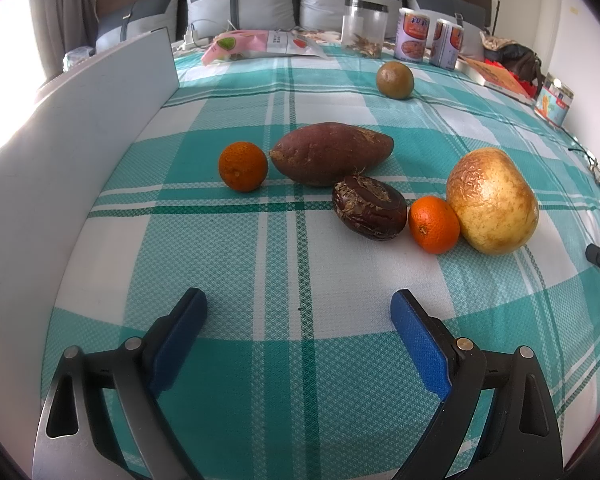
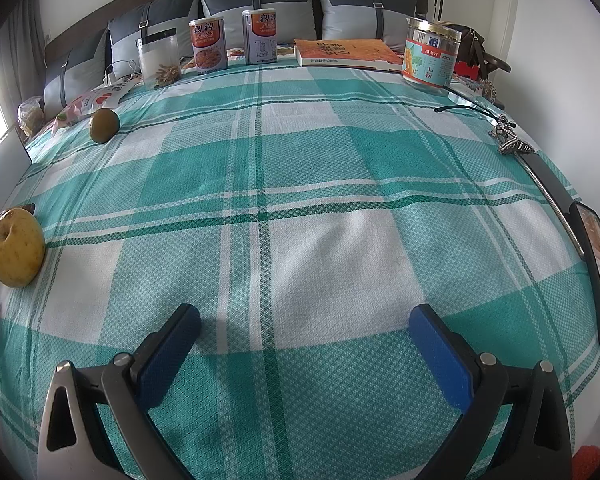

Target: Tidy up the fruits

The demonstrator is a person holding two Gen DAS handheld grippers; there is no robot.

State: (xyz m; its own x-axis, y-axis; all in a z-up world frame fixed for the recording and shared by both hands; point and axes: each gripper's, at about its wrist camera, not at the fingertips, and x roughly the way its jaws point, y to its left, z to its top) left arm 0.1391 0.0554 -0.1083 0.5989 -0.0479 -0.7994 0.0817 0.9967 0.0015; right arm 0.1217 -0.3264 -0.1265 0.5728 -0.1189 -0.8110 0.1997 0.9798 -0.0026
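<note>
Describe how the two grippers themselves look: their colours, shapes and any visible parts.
Both look alike. The left gripper has two fingers with blue textured pads on black angled arms, joined by round silver pins to a grey metal frame with triangular cut-outs. The right gripper shows the same blue pads, black arms and silver pins. No cables, markings or sleeves are visible.
</note>
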